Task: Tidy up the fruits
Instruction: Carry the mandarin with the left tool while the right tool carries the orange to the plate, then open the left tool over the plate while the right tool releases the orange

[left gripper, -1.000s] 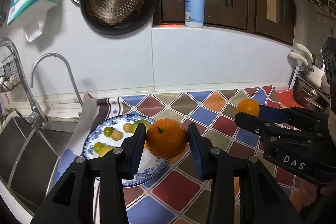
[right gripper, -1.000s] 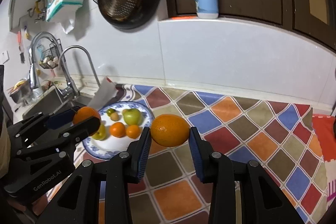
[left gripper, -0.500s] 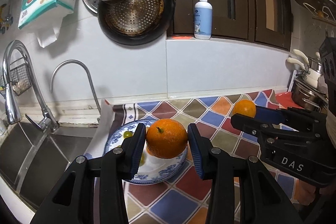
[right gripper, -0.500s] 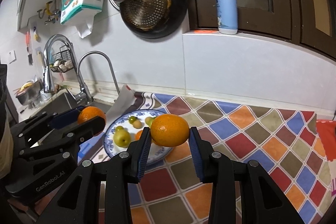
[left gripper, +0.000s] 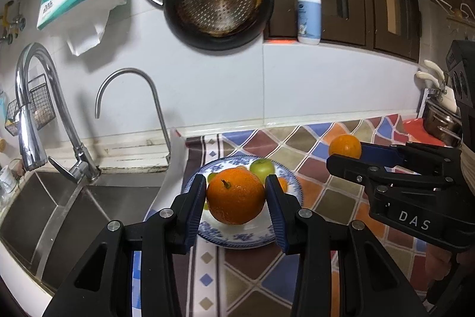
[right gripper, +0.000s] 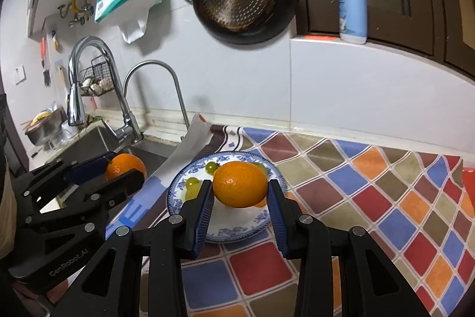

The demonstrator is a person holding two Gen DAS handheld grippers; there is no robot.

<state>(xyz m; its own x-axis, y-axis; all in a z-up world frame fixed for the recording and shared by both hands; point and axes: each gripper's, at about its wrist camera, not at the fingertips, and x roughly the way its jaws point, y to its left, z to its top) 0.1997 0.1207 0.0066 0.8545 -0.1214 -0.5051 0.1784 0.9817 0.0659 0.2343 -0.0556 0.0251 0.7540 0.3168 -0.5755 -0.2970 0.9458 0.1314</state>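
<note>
Left gripper [left gripper: 236,202] and right gripper [right gripper: 240,199] each clamp an orange [left gripper: 235,196] above the plate [left gripper: 237,239]. Risk: round fruit slips, or rolls off onto the worktop [right gripper: 371,198].

black tongs [left gripper: 236,202], blue ribbed pads [left gripper: 198,207], silver screws

Two fisheye views from the wrists, close above the patterned countertop [left gripper: 320,198], angled down and forward toward the tiled back wall. Shared by both: blue-rimmed plate [left gripper: 237,239] [right gripper: 175,198] near the counter's sink-side edge, faucets, hanging pan [left gripper: 218,2] [right gripper: 243,2].
</note>
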